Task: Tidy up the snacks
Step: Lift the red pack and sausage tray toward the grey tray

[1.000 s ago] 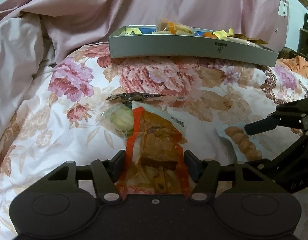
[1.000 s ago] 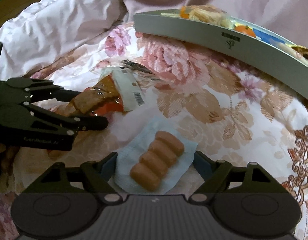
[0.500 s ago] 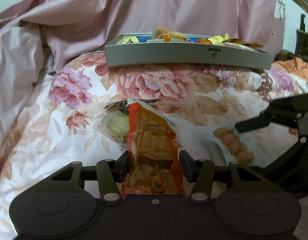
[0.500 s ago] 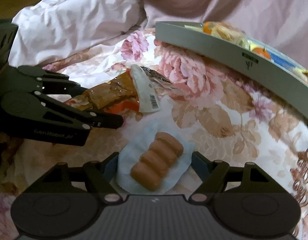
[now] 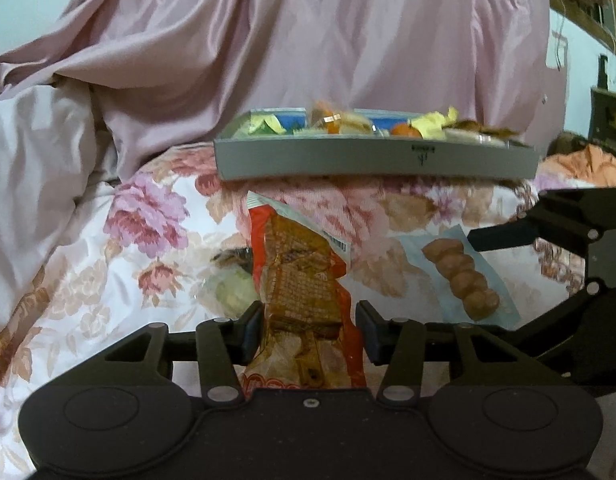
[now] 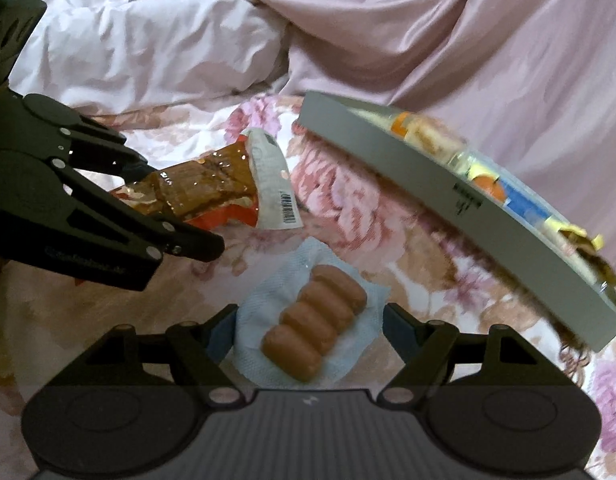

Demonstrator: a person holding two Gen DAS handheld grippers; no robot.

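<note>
Left tongs [image 5: 309,330] closing on the orange snack packet [image 5: 304,280], now lifted off the bed toward the tray [image 5: 372,158] ahead; right tongs [image 6: 310,338] open astride the blue-wrapped bread pack [image 6: 314,332], ungripped.

orange snack pack [image 5: 304,280]: I see a clear-fronted wrapper with brown wafer pieces, white barcoded end tilted up off the quilt.
sausage pack [image 6: 312,332]: pale blue wrapper, brown linked pieces, flat on the quilt.
grey tray [image 5: 372,158]: beyond both, loaded with mixed wrapped snacks.
</note>
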